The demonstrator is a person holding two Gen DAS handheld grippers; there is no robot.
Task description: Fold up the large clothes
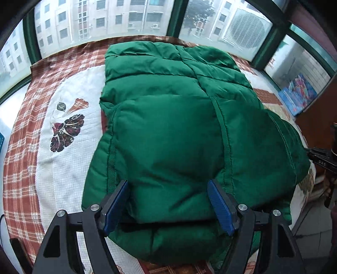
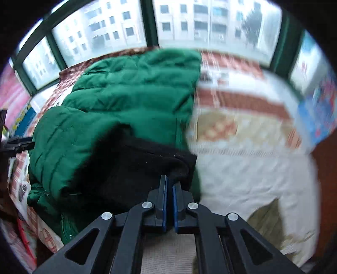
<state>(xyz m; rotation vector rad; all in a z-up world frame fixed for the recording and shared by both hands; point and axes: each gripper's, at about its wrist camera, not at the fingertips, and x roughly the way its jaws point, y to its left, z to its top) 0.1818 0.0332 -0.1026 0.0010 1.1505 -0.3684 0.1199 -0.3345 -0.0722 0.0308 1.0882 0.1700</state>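
A green padded jacket [image 1: 168,126] lies on the bed, its near part folded over itself. My left gripper [image 1: 168,189] is open, its blue pads either side of the folded near edge, resting on the jacket. In the right wrist view the same jacket [image 2: 126,90] shows with its black lining [image 2: 134,166] turned up. My right gripper [image 2: 170,185] is shut on the black lined edge of the jacket and holds it raised. The right gripper shows at the far right of the left wrist view [image 1: 324,160].
The bed has a white and red-checked quilt [image 1: 42,126] with a flower print. Windows [image 1: 105,19] run along the far side. A colourful board [image 1: 299,94] leans at the right by a wooden panel [image 1: 320,118]. The right wrist view is blurred.
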